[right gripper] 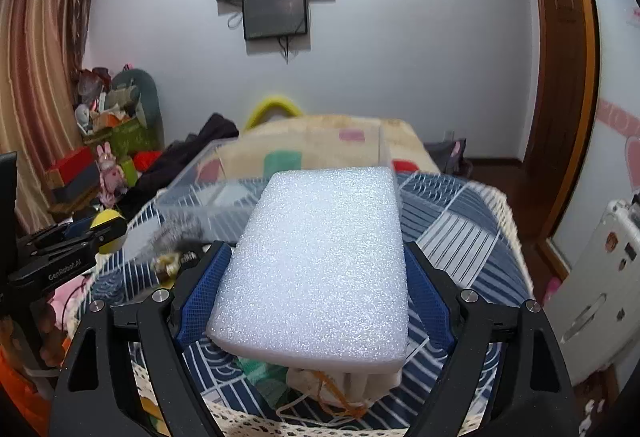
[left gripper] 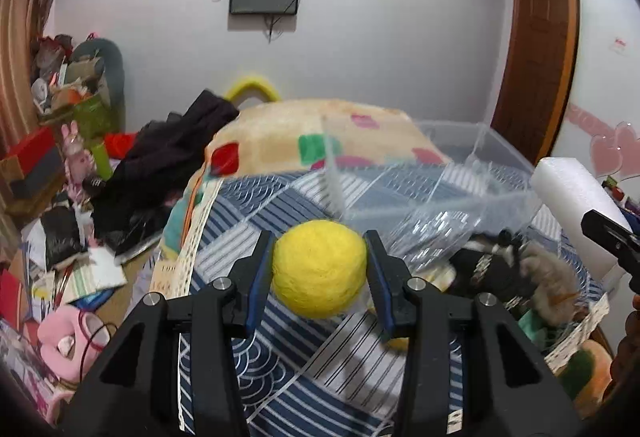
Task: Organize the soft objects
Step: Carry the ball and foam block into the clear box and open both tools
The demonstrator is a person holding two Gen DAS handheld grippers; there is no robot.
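**A:** Foam first: the white rectangular block of packing foam (right gripper: 316, 261) is clamped by its two long sides between the blue-padded fingers (right gripper: 200, 297) of the right gripper (right gripper: 316, 301). Its long axis runs straight ahead from the fingers toward the clear plastic storage bin (right gripper: 192, 193).

**B:** And the other soft thing?

**A:** The round yellow felted-wool ball (left gripper: 319, 269) is pinched at its widest part by the left gripper (left gripper: 319, 275), one finger pressing each side. It hangs above the blue-and-white patchwork quilt (left gripper: 280, 349) on the bed.

**B:** Where is the bin from each of them?

**A:** From the ball, the bin lies ahead and to the right, its near transparent wall (left gripper: 420, 209) just beyond the fingertips. From the foam, the bin lies ahead and to the left, with the block's far end overlapping the bin's rim in the right wrist view. I cannot tell whether that end is already over the opening or only in front of it.

**B:** So which goes in first?

**A:** My judgement is that the left hand is nearer the bin's near wall, so a short push forward and rightward would bring the ball over it. The foam would need its long axis kept along the bin's length to fit.

**B:** Anything inside already?

**A:** A grey-and-black furry plush toy (left gripper: 516, 269) shows through the wall, right of the ball.
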